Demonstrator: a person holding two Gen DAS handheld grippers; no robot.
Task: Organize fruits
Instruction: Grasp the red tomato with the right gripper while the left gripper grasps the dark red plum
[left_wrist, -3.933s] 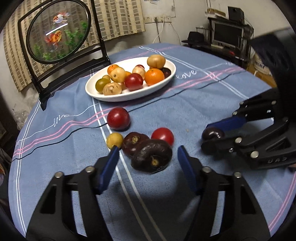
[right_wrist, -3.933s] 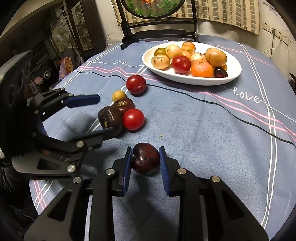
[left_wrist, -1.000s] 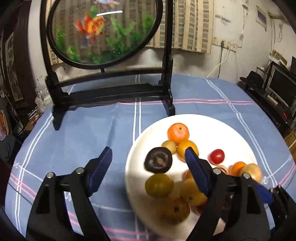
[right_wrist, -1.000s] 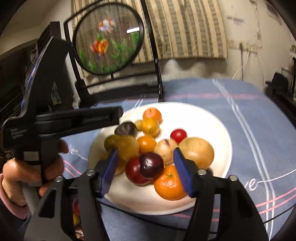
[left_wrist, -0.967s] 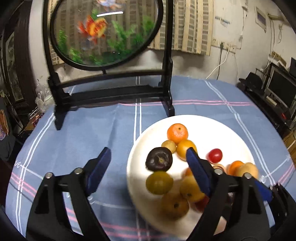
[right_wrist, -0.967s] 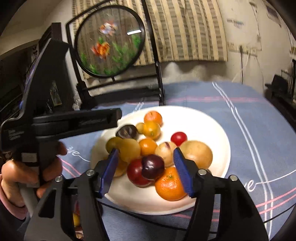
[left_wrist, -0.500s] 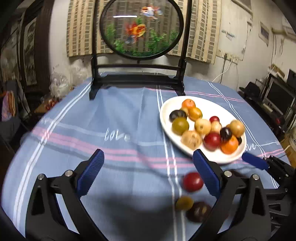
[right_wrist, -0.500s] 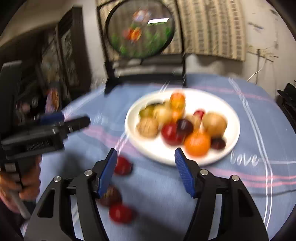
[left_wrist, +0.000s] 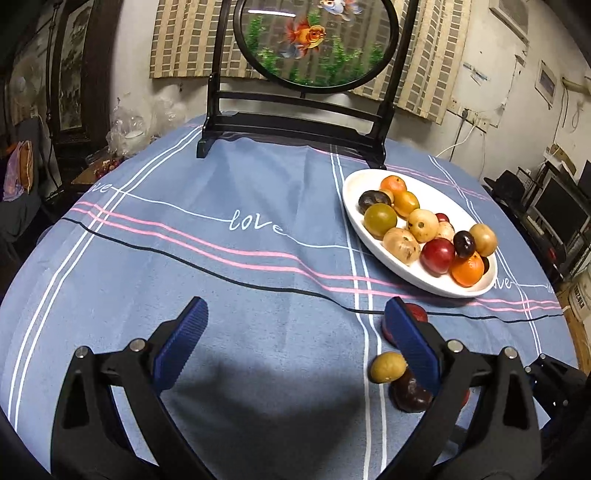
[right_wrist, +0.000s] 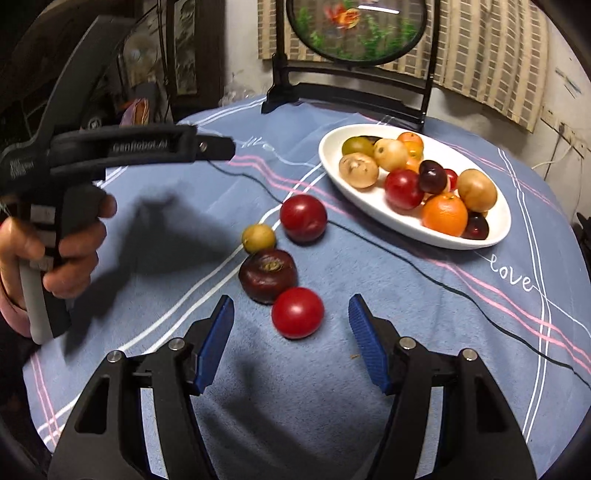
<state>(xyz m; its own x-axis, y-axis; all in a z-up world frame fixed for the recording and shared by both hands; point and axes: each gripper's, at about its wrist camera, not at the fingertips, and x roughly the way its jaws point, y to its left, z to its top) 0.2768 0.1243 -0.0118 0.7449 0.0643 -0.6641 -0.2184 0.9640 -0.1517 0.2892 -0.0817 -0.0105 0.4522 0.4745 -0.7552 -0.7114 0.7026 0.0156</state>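
A white oval plate (right_wrist: 332, 162) holds several fruits; it also shows in the left wrist view (left_wrist: 399, 262). Loose on the blue cloth lie a red tomato (right_wrist: 297, 312), a dark purple fruit (right_wrist: 268, 275), a small yellow fruit (right_wrist: 258, 238) and a dark red plum (right_wrist: 303, 218). My right gripper (right_wrist: 291, 341) is open and empty, just short of the red tomato. My left gripper (left_wrist: 295, 343) is open and empty above bare cloth. The small yellow fruit (left_wrist: 388, 366) and the dark purple fruit (left_wrist: 410, 395) lie by its right finger (left_wrist: 412, 345), which partly hides them.
A round fish-painting screen on a black stand (left_wrist: 295, 122) stands at the table's far edge, behind the plate. The left gripper's body and the hand holding it (right_wrist: 74, 229) are at the left of the right wrist view. Room clutter surrounds the table.
Both grippers have let go of their dark fruits on the plate and drawn back from it. They are now lower, near the loose fruits on the cloth.
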